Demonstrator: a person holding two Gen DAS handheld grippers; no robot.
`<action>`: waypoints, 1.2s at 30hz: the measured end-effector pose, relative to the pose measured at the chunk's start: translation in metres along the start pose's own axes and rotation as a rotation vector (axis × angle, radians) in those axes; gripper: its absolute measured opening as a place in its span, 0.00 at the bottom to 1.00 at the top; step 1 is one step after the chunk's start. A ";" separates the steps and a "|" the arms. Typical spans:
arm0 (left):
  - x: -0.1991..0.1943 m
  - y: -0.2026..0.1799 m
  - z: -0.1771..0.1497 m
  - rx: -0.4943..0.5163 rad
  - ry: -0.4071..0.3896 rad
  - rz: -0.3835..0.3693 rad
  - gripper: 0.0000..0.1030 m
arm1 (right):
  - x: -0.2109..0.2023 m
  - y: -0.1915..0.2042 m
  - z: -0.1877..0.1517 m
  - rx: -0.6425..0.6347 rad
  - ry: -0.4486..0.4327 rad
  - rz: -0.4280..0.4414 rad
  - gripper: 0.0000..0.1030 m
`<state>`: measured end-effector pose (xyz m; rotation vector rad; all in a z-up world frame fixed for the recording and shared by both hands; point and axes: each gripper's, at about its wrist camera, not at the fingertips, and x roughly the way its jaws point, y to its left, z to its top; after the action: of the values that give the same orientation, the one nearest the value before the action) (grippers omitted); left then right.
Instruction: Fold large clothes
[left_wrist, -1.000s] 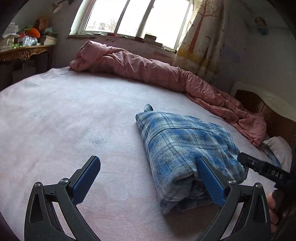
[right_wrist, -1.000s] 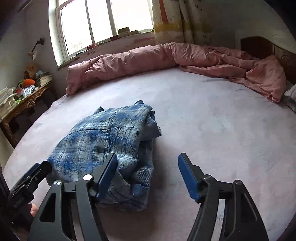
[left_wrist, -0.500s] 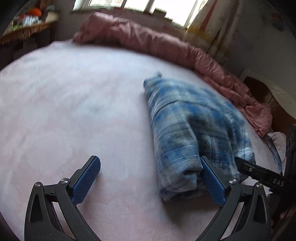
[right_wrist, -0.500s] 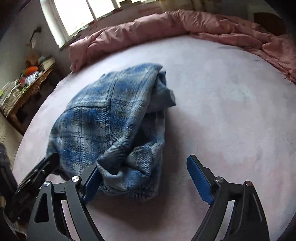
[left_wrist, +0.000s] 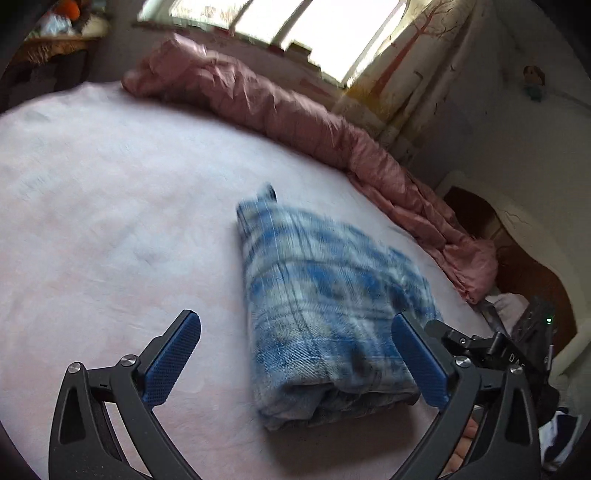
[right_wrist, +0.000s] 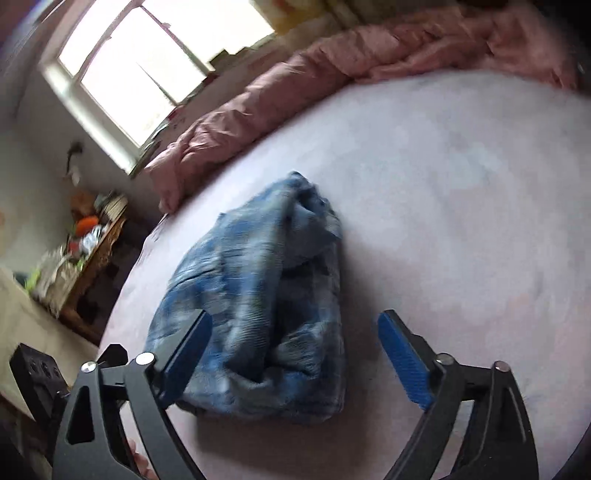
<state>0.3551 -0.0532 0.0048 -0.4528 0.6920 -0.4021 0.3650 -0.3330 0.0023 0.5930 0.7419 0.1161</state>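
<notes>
Left gripper (left_wrist: 295, 363) is angled down toward the bed, jaws spread wide, nothing clamped; its left blue pad hangs over bare sheet, and its right pad overlaps the near right corner of the folded plaid shirt (left_wrist: 328, 306) in the picture (contact can't be judged, view is motion-blurred). Right gripper (right_wrist: 295, 360) also tilts down with the frame rolled, so the room looks slanted; its jaws have just been opening and stand far apart, with the near end of the plaid shirt (right_wrist: 258, 302) lying between them, pads not pressing on it; the left pad sits at the shirt's edge, the right pad is over bare sheet. The shirt is a blue-and-white bundle, folded into a compact block, lying on the pale pink bed sheet (left_wrist: 110, 206) near the bed's near edge, well apart from the pink quilt (left_wrist: 295, 118) bunched along the far side under the window (right_wrist: 155, 66). In the left view the right gripper's black body pokes in at the lower right with white letters "DAS" partly readable and a small green light. A bit of the person's fingers shows under each frame. A cluttered wooden side table (right_wrist: 88, 266) stands by the wall.
</notes>
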 end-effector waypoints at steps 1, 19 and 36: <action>0.010 0.004 -0.002 -0.020 0.046 -0.029 0.99 | 0.006 -0.004 0.000 0.015 0.025 0.015 0.91; 0.007 -0.034 -0.022 0.134 0.045 -0.052 0.40 | 0.034 0.004 -0.014 -0.009 0.073 0.115 0.42; 0.027 -0.253 -0.045 0.397 0.015 -0.344 0.41 | -0.186 -0.073 0.037 -0.095 -0.273 -0.095 0.42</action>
<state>0.2917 -0.2880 0.0921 -0.1889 0.5302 -0.8498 0.2444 -0.4673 0.0965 0.4707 0.4957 -0.0175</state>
